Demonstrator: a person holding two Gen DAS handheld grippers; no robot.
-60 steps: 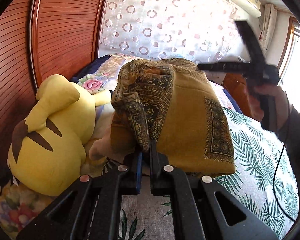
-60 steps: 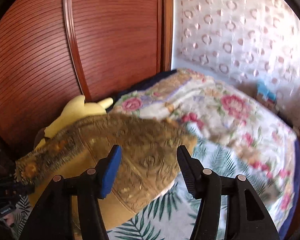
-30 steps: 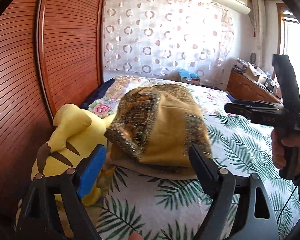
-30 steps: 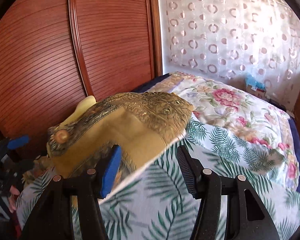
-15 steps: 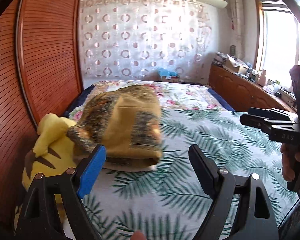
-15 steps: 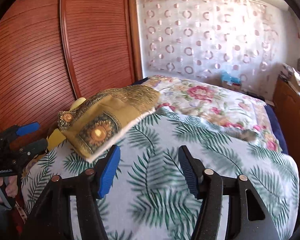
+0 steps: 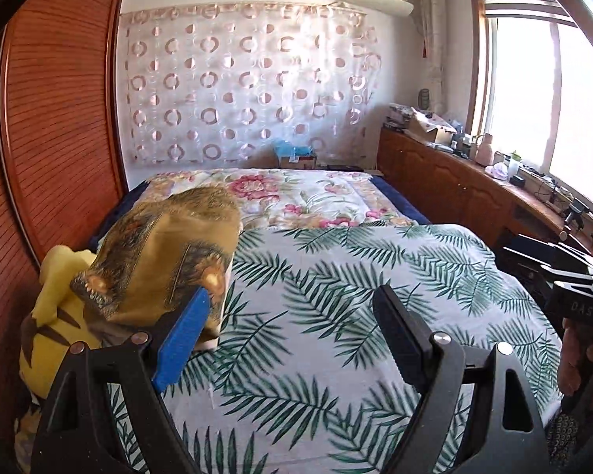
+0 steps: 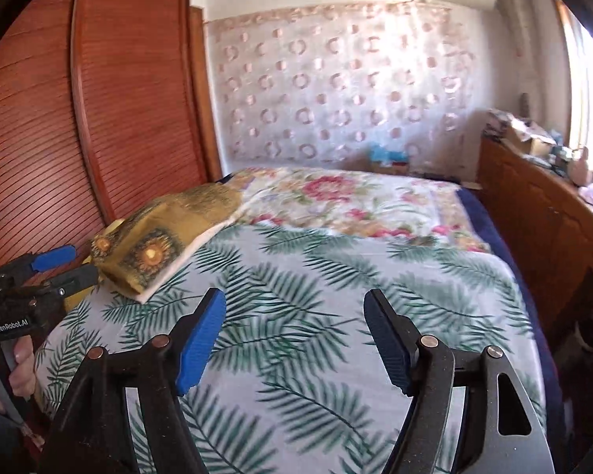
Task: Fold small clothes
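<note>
Left wrist view: folded mustard garment [image 7: 166,260] rests beside yellow plush [image 7: 55,316]. Left hand-held gripper [image 7: 288,339] spread, empty; right hand-held gripper [image 8: 292,339] empty, jaws just opening. Next: fetch another garment, leave stack undisturbed.

Both wrist views look slightly downward along the bed [image 7: 336,284] toward the curtained wall [image 8: 336,91].

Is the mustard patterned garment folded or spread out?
Folded: the mustard patterned garment lies as a compact stacked bundle at the bed's edge.
</note>
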